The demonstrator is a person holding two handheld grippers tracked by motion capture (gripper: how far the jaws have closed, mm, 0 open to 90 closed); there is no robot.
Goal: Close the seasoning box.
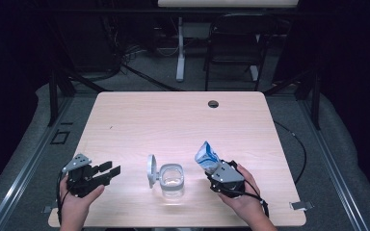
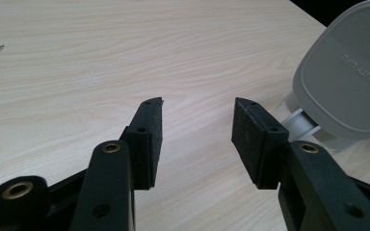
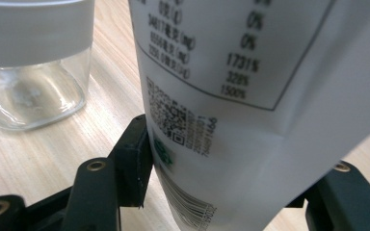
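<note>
Wooden tabletop (image 1: pixel 173 115): your right gripper (image 1: pixel 215 172) is clamping the upright blue-white pouch (image 1: pixel 206 156) just right of the open-lidded glass jar (image 1: pixel 171 180), nearer than your wide-open, empty left gripper (image 1: pixel 110 169).

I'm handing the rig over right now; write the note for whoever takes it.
Right gripper: shut on the blue-and-white pouch, held upright just right of the jar.
Left gripper: jaws open, holding nothing, left of the jar.
Glass jar: on the table, its grey lid already flipped open.
Left to do: probably tip the pouch over the jar, then shut the lid.
</note>
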